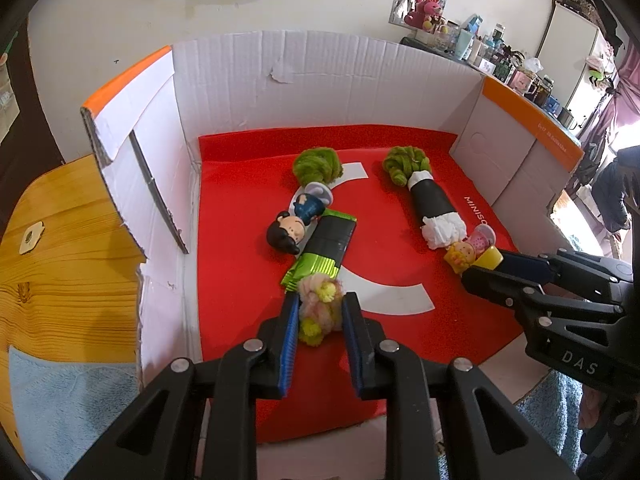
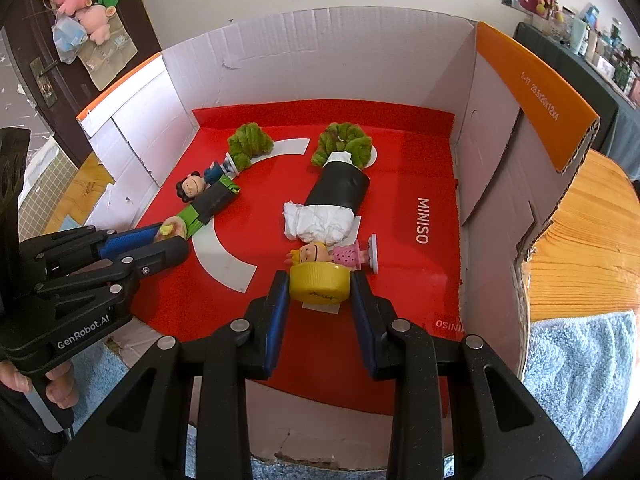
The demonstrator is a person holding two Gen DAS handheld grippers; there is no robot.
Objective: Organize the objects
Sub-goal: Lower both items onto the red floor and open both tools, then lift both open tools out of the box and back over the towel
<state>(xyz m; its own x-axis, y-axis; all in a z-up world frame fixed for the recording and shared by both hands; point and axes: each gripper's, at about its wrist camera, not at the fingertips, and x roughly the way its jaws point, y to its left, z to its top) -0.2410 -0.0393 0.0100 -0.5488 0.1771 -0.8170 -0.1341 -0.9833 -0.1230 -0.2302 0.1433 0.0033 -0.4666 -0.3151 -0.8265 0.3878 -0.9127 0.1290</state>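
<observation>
**Inspector A:** Nearest item, left side?

**Inspector B:** The left hand-held gripper has its blue pads on either side of a pink and yellow pipe-cleaner tuft, closed against it. The tuft sits low over the red mat, at the near end of a green and black wrapped packet.

**Inspector A:** And the right?

**Inspector B:** The right hand-held gripper clamps a yellow bottle cap between its pads. The cap sits just in front of a blonde figurine in a pink dress, which lies on its side; cap and figurine's head appear to touch.

**Inspector A:** Further in?

**Inspector B:** Behind the blonde figurine lies a black cylinder with crumpled white paper at its near end and a green pipe-cleaner tuft at its far end. To the left, a dark-haired figurine lies beside the wrapped packet, with a second green tuft beyond its base.

**Inspector A:** Enclosure?

**Inspector B:** The mat lines a white cardboard box with orange flap edges. The box rests on a wooden surface, where a light blue towel lies at the near right.
</observation>
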